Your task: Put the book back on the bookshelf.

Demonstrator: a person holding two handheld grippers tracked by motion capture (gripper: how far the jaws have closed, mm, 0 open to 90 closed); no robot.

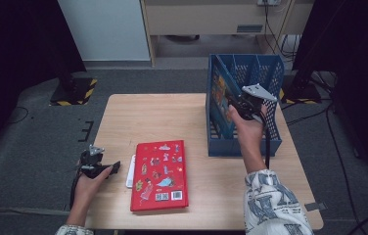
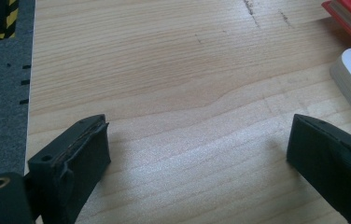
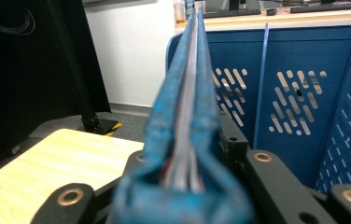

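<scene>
A thin blue book (image 3: pixel 187 116) is standing upright in the blue rack's (image 1: pixel 270 142) left compartment, with the right gripper (image 1: pixel 243 105) clamping its edge. The left gripper (image 2: pixel 197 154) is resting open-jawed on the tabletop (image 1: pixel 138 117), beside the red book (image 1: pixel 160 174).

Off to the side – what I see lying about the wooden table (image 1: pixel 192 112)

A red book (image 1: pixel 160 174) with cartoon stickers lies flat at lower centre of the high view, and a white book (image 1: pixel 130 171) peeks out along its left edge. Grey carpet (image 1: pixel 35 147) runs round the table. Black stands with yellow-and-black striped bases (image 1: pixel 74 91) sit at upper left and at far right – a white panel (image 1: pixel 103 29) stands at the top, with cables (image 1: pixel 280 29) hanging at upper right.
</scene>
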